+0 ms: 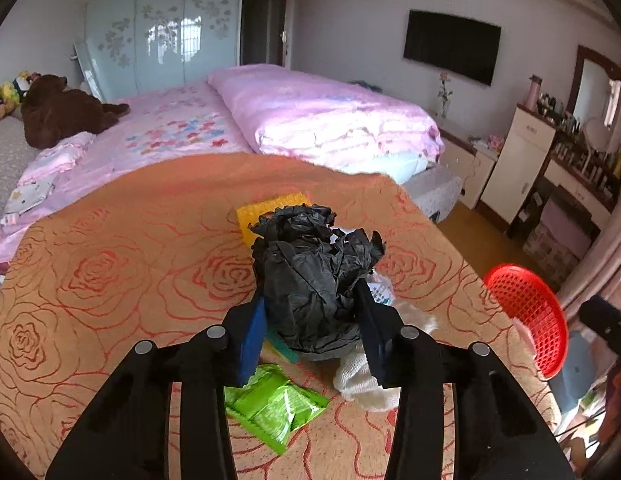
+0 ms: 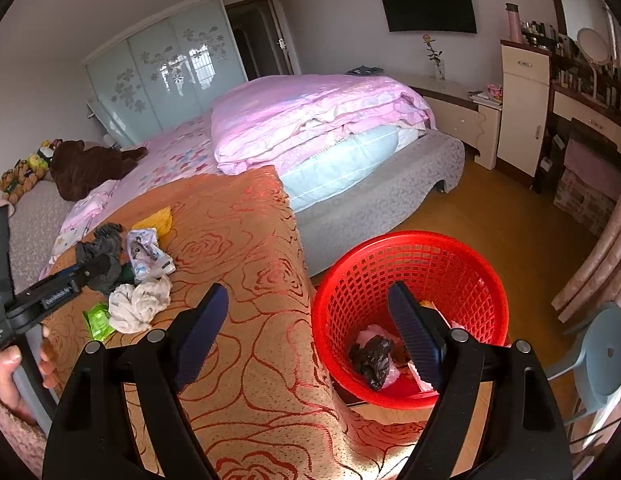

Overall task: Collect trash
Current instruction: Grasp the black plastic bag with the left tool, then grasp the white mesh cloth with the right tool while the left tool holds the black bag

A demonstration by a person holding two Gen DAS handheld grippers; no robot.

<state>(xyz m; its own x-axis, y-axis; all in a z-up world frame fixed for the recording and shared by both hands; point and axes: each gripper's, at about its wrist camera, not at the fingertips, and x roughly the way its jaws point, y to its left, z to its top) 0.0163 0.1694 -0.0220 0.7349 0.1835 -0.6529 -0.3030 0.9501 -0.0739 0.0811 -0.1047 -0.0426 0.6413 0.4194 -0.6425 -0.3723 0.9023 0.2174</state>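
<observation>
My left gripper (image 1: 314,320) clamps the crumpled black plastic bag (image 1: 314,280); my right gripper (image 2: 306,320) stands wide and empty. The bag's loose folds may slip free before reaching the red basket (image 2: 486,276) off the table's right edge, or snag the tissue wad (image 1: 362,380).

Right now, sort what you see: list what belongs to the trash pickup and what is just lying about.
Part of the job:
- crumpled black bag, clamped in the left gripper
- green wrapper
- white crumpled cloth
- printed packet
- yellow piece
- red basket
- right gripper, open and empty

Just lying about:
- brown plush bear
- pink quilt
- blue stool
</observation>
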